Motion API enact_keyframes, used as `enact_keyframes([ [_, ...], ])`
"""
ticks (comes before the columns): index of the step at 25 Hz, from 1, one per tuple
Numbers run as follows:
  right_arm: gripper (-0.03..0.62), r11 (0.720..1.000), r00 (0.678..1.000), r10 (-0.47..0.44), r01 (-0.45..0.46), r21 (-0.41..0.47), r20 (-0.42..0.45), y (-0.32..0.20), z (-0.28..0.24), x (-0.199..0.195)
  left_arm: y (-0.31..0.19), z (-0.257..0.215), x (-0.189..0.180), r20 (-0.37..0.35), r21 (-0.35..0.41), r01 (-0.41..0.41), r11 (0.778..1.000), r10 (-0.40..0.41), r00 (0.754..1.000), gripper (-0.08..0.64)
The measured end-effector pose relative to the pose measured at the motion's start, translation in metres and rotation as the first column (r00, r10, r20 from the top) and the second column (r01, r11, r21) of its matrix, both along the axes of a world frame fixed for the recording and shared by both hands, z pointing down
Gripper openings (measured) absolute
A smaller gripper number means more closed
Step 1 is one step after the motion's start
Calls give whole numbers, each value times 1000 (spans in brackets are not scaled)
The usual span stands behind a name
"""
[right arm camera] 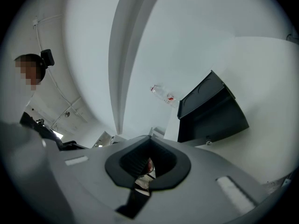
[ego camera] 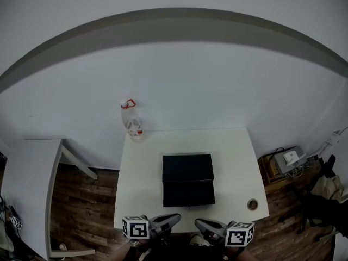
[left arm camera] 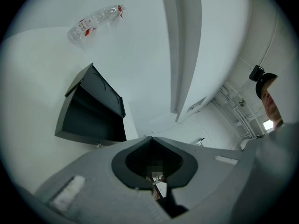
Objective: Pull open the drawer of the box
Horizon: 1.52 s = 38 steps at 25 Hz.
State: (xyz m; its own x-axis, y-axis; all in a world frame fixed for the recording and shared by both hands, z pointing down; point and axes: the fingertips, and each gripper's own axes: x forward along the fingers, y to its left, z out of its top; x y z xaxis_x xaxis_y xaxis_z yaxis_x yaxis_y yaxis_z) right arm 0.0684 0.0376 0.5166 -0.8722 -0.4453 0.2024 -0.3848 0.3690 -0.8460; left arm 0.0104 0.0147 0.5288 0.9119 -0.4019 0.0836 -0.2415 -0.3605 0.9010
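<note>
Subject: a black rectangular box lying flat at the middle of a white rectangular table. Its black drawer stands drawn out of the body toward 6 o'clock, the near edge of the table. Both gripper views show the open dark tray below the box top. A small metal knob sits at the centre of the drawer front. Nothing is touching it.

The left gripper and the right gripper are at 6 o'clock from the box, at the near table edge and well clear of the drawer. Their grey noses point inward at each other. Each carries its marker cube on the outer side. In its own view each gripper has its jaws brought together tip to tip, with nothing held between them.

A clear plastic bottle with a red cap and red label is at 11 o'clock from the box, at the far left corner of the table. A round cable hole is cut in the tabletop at 4 o'clock, near the front right corner.

Surroundings — brown wood-plank floor around the table. A second white table is at 9 o'clock, well apart. A grey device with trailing cables lies on the floor at 3 o'clock, against the white wall.
</note>
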Motion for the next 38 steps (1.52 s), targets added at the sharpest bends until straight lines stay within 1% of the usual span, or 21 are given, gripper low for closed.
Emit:
enact_keyframes([
  [8,5,1000,1000,11,-11,0,18,2,-5,4,8,0,2,14,-9,1,1000,-1,1000,3],
  [12,5,1000,1000,-12,12,-2,22,4,-3,1,7,-1,-3,29,2,21,1000,-21,999,3],
  [18,5,1000,999,-21,21,-6,24,4,-3,0,11,-1,-8,29,-10,47,999,-47,998,3],
  [25,5,1000,999,-23,23,-15,35,10,-2,0,17,-1,-4,29,-13,38,999,-38,999,3],
  [38,5,1000,999,-21,21,-9,36,11,-4,-4,17,1,-9,31,-15,40,999,-40,999,3],
])
